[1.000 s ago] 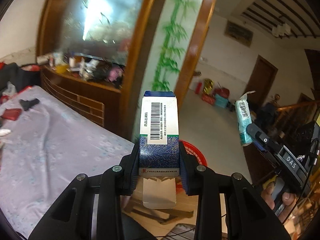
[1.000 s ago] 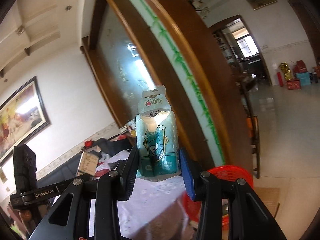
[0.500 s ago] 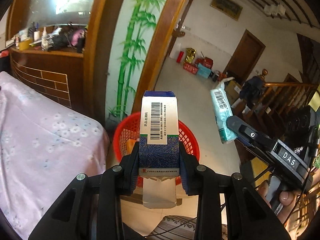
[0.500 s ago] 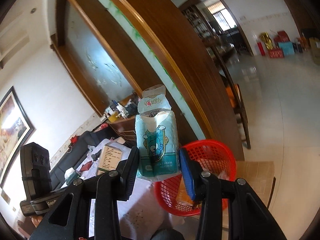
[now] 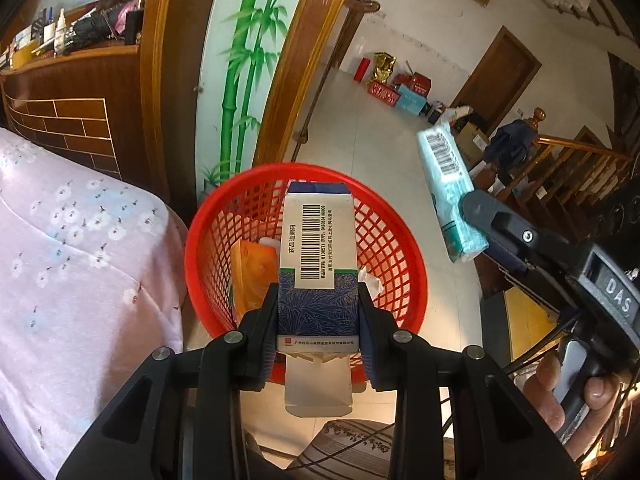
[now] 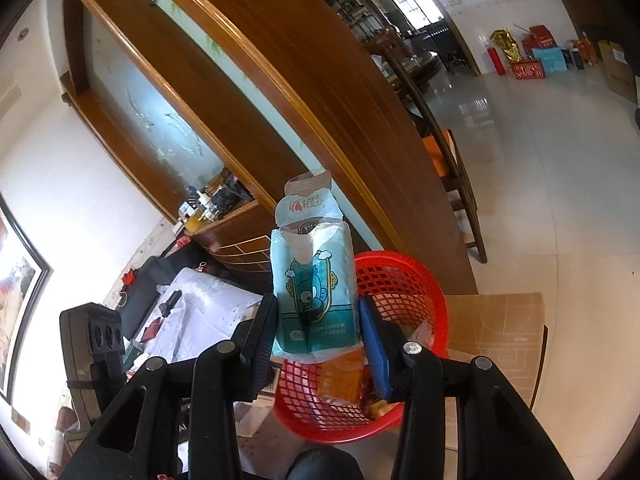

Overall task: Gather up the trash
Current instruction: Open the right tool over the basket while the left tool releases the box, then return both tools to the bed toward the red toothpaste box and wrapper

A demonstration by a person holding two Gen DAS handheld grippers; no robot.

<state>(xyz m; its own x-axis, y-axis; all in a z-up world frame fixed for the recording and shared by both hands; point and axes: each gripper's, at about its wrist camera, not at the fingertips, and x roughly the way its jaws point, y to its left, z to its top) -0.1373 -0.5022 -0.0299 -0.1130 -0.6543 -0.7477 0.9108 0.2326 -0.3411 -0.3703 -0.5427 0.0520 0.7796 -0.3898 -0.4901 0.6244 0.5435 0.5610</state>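
Observation:
My left gripper [image 5: 319,312] is shut on a blue and white medicine box [image 5: 318,256] with a barcode, held over the red mesh basket [image 5: 208,248]. An orange packet [image 5: 250,276] and white scraps lie inside the basket. My right gripper [image 6: 318,320] is shut on a teal tissue pack [image 6: 314,292] with an open top flap, held above the near rim of the same basket [image 6: 400,284]. In the left wrist view the right gripper [image 5: 472,220] and its tissue pack [image 5: 448,196] show to the right of the basket.
A table with a pink flowered cloth [image 5: 72,260] stands left of the basket. A wooden partition with painted bamboo [image 5: 244,64] rises behind it. A flat cardboard sheet [image 6: 500,332] lies under the basket. A wooden chair [image 6: 452,168] and tiled floor [image 6: 552,152] lie beyond.
Both grippers have swung down and toward the red basket. The medicine box now sits over the basket's opening, and the tissue pack has come closer to its rim. Both grips are unchanged.

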